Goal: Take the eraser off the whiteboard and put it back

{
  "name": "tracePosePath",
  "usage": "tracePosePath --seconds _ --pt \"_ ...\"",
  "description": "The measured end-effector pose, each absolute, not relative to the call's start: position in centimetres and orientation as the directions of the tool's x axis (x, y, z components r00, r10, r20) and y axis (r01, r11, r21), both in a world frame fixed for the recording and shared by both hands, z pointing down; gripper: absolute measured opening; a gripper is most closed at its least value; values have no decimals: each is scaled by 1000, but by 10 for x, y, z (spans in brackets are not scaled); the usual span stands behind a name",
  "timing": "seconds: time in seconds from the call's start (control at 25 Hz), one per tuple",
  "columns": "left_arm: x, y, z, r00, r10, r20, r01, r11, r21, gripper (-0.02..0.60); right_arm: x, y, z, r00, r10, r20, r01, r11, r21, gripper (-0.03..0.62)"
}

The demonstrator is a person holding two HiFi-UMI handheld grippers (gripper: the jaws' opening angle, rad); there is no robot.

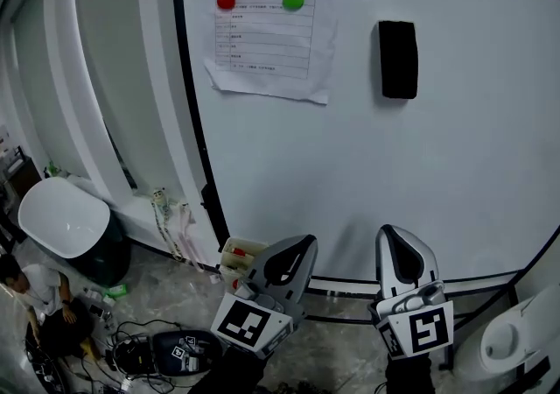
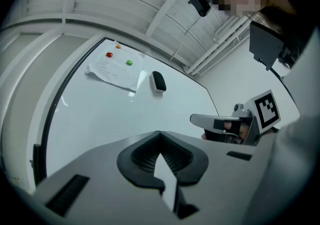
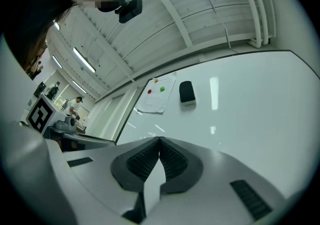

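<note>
Both closed, empty: left hand-held gripper, right hand-held gripper; eraser on whiteboard; paper cropped above.

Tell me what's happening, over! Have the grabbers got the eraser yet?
Left gripper shut, empty. Right gripper shut, empty. Black rectangular eraser stuck on the glossy white whiteboard, untouched. Nothing between grippers and eraser, over.

Sheet print too small, nothing legible
</note>
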State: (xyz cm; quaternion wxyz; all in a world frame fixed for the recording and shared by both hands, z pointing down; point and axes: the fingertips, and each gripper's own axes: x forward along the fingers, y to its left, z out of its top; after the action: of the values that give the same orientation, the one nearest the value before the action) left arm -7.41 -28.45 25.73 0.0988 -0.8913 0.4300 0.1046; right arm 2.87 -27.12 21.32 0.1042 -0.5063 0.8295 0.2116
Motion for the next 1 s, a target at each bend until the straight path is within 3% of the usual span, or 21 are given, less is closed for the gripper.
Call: tracePosePath --seconds 0.56,1.0 --pt "-76 -322 241 698 -654 -292 -702 -705 -101 6 18 -297 184 -351 -831 -431 -928 249 276 8" --pt "-84 -332 234 654 -684 -322 -740 -667 -85 6 25 -317 148 -346 -802 -487 -922 197 332 17"
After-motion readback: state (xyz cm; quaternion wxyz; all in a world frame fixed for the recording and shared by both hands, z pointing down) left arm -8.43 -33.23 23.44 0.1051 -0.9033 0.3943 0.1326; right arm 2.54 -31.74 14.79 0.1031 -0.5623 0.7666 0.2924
